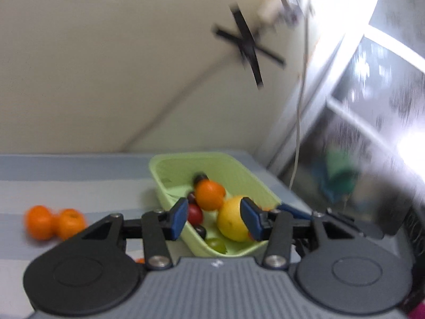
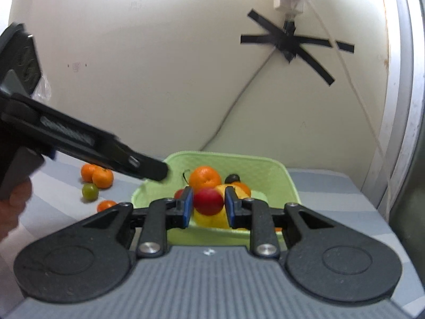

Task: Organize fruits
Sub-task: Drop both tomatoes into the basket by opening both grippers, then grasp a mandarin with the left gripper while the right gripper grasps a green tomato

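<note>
Holding a red fruit (image 2: pixel 208 201) between its blue fingers (image 2: pixel 187 207), the right gripper (image 2: pixel 208 207) hovers over the green basket (image 2: pixel 279 175) on the striped desk (image 2: pixel 332 191). Left gripper (image 1: pixel 213 219) stands partly open, empty, above the basket's lemon (image 1: pixel 232 219); two oranges (image 1: pixel 54 222) lie well apart.

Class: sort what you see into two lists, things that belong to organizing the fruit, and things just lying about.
Job:
green basket
red fruit in right gripper
lemon
oranges on table
green fruit
left gripper

Lying about:
black tape cross
wall cable
</note>
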`<state>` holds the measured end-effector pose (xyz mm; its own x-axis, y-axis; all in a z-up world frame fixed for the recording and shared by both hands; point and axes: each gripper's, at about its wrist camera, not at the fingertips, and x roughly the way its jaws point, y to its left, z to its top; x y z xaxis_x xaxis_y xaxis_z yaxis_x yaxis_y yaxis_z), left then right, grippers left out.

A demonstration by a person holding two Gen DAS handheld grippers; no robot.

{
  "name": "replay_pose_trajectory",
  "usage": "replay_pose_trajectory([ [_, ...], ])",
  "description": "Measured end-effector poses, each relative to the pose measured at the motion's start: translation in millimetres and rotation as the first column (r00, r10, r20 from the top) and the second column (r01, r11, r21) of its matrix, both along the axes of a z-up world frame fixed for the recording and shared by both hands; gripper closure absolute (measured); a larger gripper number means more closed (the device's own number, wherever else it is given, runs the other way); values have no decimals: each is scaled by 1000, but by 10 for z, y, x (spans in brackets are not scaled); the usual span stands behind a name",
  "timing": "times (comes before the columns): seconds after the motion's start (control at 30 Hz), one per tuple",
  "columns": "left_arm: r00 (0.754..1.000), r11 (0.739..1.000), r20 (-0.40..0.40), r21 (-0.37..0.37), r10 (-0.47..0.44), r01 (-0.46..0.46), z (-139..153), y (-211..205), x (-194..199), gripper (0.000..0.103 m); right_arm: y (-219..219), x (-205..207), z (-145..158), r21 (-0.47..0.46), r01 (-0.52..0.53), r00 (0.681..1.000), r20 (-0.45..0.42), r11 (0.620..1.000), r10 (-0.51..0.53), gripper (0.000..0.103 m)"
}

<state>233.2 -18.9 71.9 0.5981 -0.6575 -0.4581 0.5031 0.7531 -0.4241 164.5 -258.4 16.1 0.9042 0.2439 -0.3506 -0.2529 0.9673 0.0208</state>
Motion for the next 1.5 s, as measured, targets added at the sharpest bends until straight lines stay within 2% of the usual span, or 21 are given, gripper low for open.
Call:
replay_pose_trajectory([
  [0.1,996,996,19,-34,88,-87,122,426,-147,58,38,-123,99,-5,-8,999,32,1000,8,72],
  [0.17,990,990,32,-31,138,-137,147,675,-254,58,78,-185,141,-13,-7,999,54,1000,8,62],
  [0.23,981,982,43,-12,191,-191,142,901,-349,58,119,-229,185,1,-11,998,59,1000,11,61],
  [0.33,967,967,27,-1,253,-253,74,1197,-370,58,235,-291,243,43,-73,996,48,996,71,61],
  [0.5,951,952,-38,-12,306,-307,-132,1467,-159,58,669,-237,219,12,-194,981,5,981,194,61],
  [0.63,948,954,-132,-45,289,-297,-325,1503,184,51,952,80,158,54,-241,966,-81,969,245,62],
  [0.7,949,958,-158,-42,274,-283,-408,1450,335,51,1054,331,123,89,-243,956,-148,966,254,61],
  [0.83,952,964,-171,-31,254,-263,-505,1294,494,50,1233,700,35,89,-255,933,-240,963,269,61],
  [0.9,952,965,-172,-19,254,-261,-547,1242,576,45,1298,770,-22,76,-262,925,-266,962,273,61],
  [1.07,943,963,-205,-5,262,-269,-697,1163,756,47,1455,738,-146,22,-278,922,-275,960,273,61],
  [1.13,936,961,-228,-6,269,-277,-769,1152,800,53,1491,760,-202,18,-277,918,-291,961,270,61],
  [1.17,934,958,-227,-17,276,-287,-789,1169,784,64,1511,777,-221,17,-279,914,-301,960,271,61],
  [1.2,931,955,-231,-18,283,-295,-812,1172,780,66,1536,787,-245,11,-281,911,-310,960,271,61],
  [1.23,930,953,-231,-32,288,-303,-829,1189,759,67,1566,806,-259,3,-288,908,-315,958,274,61],
  [1.3,925,946,-232,-50,300,-319,-849,1220,691,67,1611,779,-297,-27,-299,909,-312,954,276,76],
  [1.4,916,938,-251,-71,312,-339,-821,1287,533,68,1589,656,-263,-21,-304,915,-284,952,286,76],
  [1.5,923,932,-253,-143,290,-332,-725,1352,288,68,1470,454,-151,-3,-294,930,-231,956,286,76],
])
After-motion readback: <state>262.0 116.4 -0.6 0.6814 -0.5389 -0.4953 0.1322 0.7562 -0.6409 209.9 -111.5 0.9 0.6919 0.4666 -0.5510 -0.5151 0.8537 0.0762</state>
